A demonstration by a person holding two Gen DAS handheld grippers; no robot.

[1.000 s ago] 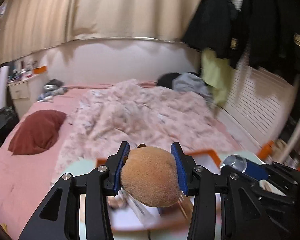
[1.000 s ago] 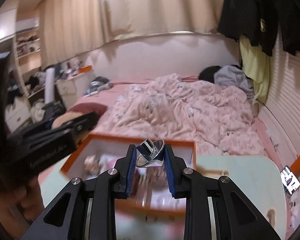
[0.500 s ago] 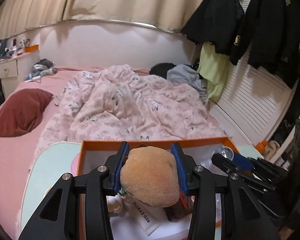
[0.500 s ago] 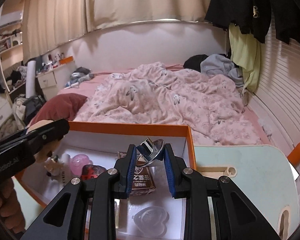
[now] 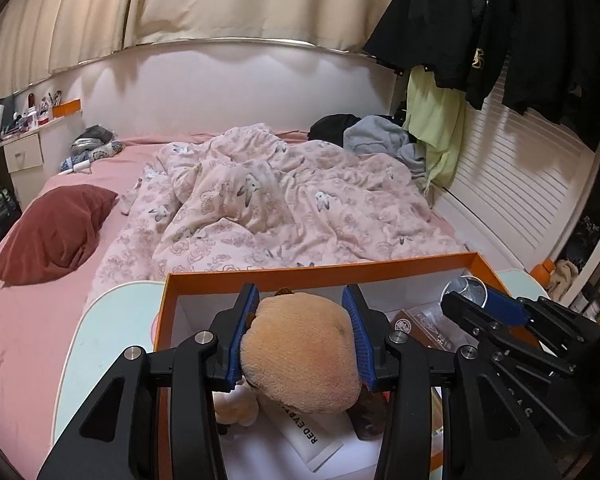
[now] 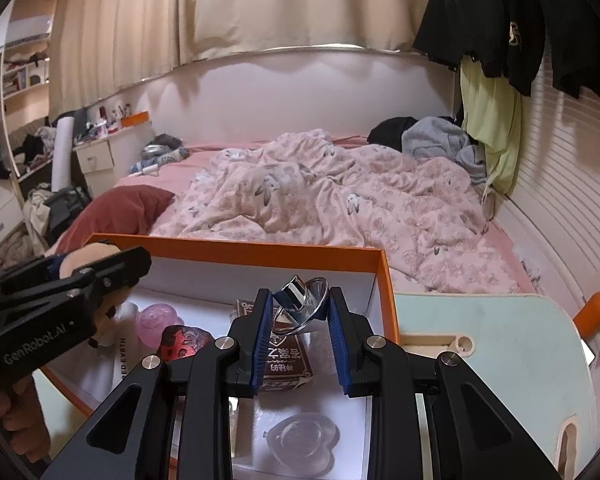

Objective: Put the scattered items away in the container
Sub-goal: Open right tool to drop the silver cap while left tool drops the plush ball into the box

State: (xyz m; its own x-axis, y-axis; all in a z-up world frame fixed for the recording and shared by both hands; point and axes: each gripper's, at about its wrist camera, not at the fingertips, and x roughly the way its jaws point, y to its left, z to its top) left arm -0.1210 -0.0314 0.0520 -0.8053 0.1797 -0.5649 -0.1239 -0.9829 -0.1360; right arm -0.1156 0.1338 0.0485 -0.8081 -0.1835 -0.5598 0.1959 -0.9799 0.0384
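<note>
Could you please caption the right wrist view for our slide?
Right gripper holds a shiny metal funnel above the orange box.

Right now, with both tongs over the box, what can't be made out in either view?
- Left wrist view: the plush in the left tongs hides much of the box floor; the tube label is partly covered.
- Left wrist view: the right tongs hide most of the shiny piece.
- Right wrist view: the right tongs cover the carton print; what the shiny piece is stays unclear.
- Right wrist view: the hand is cut off by the edge.
</note>
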